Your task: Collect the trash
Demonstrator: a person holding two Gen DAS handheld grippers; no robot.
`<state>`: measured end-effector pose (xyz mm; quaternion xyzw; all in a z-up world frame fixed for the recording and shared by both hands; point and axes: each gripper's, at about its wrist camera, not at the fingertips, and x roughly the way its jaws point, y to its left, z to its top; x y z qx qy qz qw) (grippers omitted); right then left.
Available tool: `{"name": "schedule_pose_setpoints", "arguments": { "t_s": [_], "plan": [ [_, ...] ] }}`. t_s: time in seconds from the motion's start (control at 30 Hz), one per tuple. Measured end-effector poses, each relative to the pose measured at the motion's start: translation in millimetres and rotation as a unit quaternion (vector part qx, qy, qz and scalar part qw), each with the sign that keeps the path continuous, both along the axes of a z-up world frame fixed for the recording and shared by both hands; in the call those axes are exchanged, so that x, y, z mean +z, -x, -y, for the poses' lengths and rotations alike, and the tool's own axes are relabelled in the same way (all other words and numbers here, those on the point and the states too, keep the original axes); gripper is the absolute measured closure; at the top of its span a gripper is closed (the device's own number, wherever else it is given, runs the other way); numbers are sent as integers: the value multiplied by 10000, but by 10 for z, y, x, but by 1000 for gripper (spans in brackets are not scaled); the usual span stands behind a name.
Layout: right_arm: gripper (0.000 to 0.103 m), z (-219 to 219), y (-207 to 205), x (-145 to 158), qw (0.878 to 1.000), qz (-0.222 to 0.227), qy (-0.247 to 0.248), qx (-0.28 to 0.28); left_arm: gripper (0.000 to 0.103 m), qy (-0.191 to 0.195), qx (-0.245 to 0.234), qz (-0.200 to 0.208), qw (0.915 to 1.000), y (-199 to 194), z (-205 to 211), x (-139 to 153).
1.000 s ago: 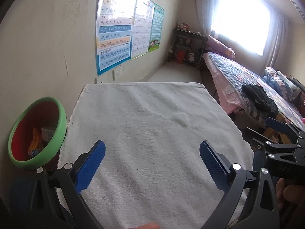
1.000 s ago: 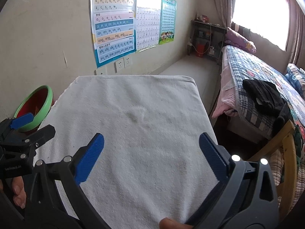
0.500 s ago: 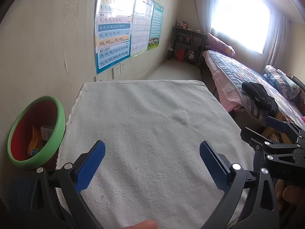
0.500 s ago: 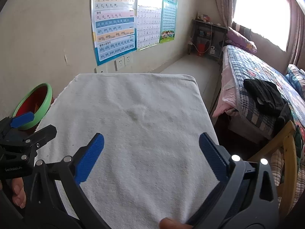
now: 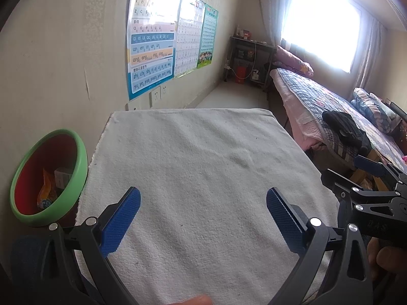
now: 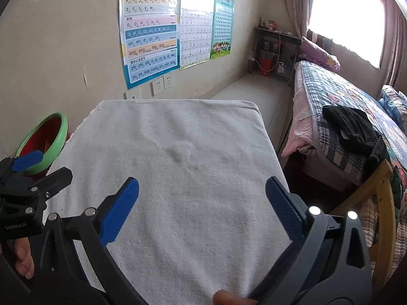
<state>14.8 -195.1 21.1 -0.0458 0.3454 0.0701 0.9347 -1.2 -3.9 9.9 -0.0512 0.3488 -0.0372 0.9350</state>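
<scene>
Both the left gripper point(image 5: 202, 214) and right gripper point(image 6: 202, 203) hover released above the desk point(image 5: 203, 165); the trash point(image 5: 47, 190) lies already in the green bin point(image 5: 84, 157) beside it, so nothing needs grasping.

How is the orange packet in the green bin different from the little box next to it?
The orange packet is bright, crinkly and soft-looking; the small box is pale with flat sides and straight edges. The packet lies lower in the green bin; the box sits higher, against the wall of the bin. Both are inside the bin, touching or nearly so, and neither hand-held gripper holds them.
</scene>
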Motion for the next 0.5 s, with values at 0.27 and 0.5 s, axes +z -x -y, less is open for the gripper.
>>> {"name": "schedule_pose_setpoints", "arguments": {
  "t_s": [0.27,0.5],
  "plan": [
    [5,19,7,20,10000,41,-13,-23,8,-32,-21,32,10000,1,-1,24],
    [5,19,9,20,10000,40,-10,-26,8,-56,-30,56,10000,11,7,31]
  ]
}}
